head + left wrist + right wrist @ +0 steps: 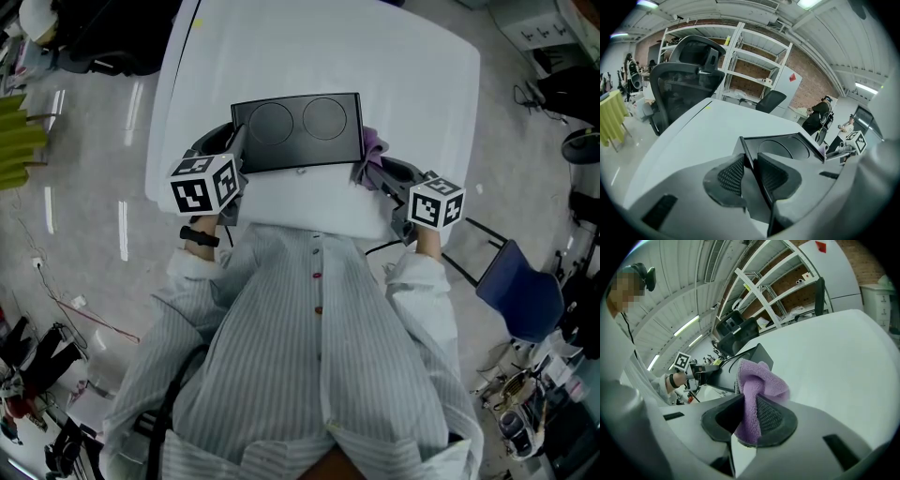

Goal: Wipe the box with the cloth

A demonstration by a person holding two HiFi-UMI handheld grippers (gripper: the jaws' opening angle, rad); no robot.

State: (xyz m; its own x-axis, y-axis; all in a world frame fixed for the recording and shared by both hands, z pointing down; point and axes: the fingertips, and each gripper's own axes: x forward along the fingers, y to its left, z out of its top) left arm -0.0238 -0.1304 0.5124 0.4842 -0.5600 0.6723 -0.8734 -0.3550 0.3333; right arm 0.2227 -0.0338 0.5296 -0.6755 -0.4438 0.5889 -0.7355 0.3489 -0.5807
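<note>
Head view: one black box with two round recesses in its top sits over the near part of the one white table, and there is one purple cloth at the box's right edge. Whether the box rests on the table or is held off it cannot be told.

The person holds both forearms forward, one gripper on each side of the box. The left gripper has its jaws closed on the box's left edge; the left gripper view shows that thin black wall pinched between the pads. The right gripper is clamped on the cloth, which bunches up out of its jaws.

Each gripper carries one cube bearing square black-and-white markers.
</note>
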